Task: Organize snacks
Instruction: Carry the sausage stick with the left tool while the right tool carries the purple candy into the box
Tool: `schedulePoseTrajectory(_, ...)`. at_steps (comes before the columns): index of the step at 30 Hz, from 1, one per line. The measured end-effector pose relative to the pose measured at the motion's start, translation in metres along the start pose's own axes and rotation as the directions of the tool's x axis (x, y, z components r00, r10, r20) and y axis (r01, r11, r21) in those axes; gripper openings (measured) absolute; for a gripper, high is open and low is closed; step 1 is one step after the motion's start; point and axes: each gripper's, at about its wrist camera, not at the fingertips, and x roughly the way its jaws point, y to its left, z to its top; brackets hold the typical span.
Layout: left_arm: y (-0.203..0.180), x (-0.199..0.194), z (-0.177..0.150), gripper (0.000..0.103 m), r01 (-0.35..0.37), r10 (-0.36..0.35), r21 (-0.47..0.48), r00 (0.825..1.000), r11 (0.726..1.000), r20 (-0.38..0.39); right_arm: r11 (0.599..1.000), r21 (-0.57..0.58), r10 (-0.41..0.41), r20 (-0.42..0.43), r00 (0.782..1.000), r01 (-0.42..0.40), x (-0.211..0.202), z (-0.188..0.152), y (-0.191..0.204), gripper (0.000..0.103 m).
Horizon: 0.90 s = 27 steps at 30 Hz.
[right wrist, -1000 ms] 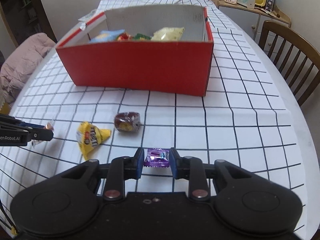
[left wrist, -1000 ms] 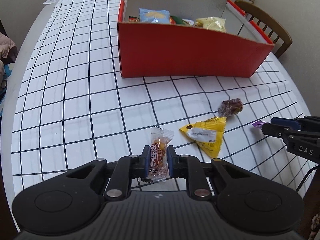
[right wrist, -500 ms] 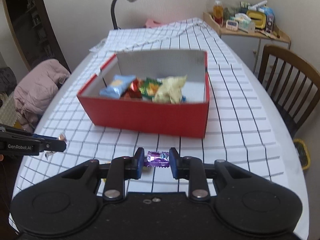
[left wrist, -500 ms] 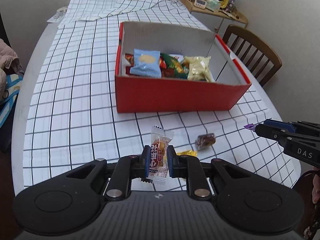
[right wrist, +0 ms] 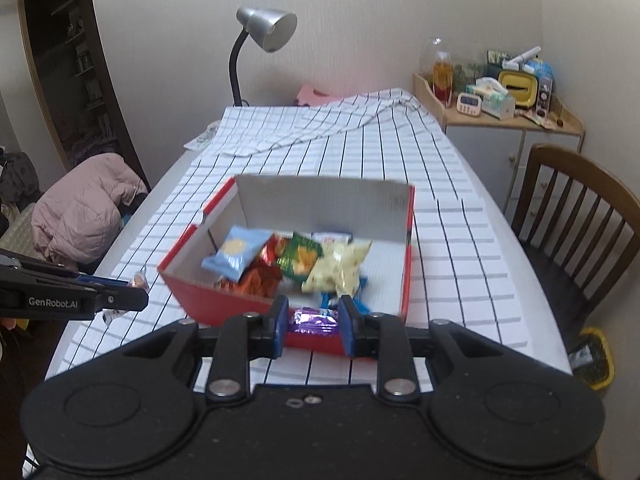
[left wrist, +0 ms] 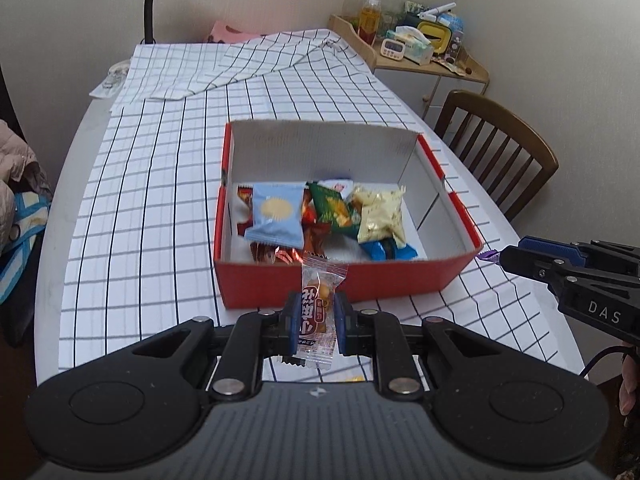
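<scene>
Two printed marks could be read on the black grippers: "DAS" on the right gripper (left wrist: 490, 257) and "GenRobot.AI" on the left gripper (right wrist: 138, 303). The left gripper pinched a clear-wrapped orange candy with red Korean lettering (left wrist: 318, 312), held upright before the box. The right gripper pinched a shiny purple wrapped candy (right wrist: 313, 319) above the near wall of the box. A white tablecloth with black grid lines (left wrist: 152, 200) covered the oval table, with a silver desk lamp (right wrist: 266, 32), a brown wooden chair (right wrist: 580, 216) and a cluttered wooden shelf (right wrist: 500, 116) around it. The red cardboard box with white inside (left wrist: 340, 280) held a light blue packet (left wrist: 276, 214), a green packet (left wrist: 332, 206), a pale yellow packet (left wrist: 380, 216) and red wrappers.
</scene>
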Motion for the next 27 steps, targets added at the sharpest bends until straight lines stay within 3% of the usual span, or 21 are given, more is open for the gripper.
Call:
schedulePoseTrajectory(13,-0.011,0.041,0.051,0.017,-0.026,0.025,-0.015,0.999,1.0,-0.023,1.0,-0.005,-0.014,0.007,1.0,0.014,0.037,0.045,-0.013,0.025)
schedulePoseTrajectory(27,-0.012,0.105,0.076,0.017,-0.041,0.034,-0.062,0.993,0.997,-0.116,0.999,0.001,-0.04,-0.099,0.994,0.04,0.103,0.059,-0.038,0.025)
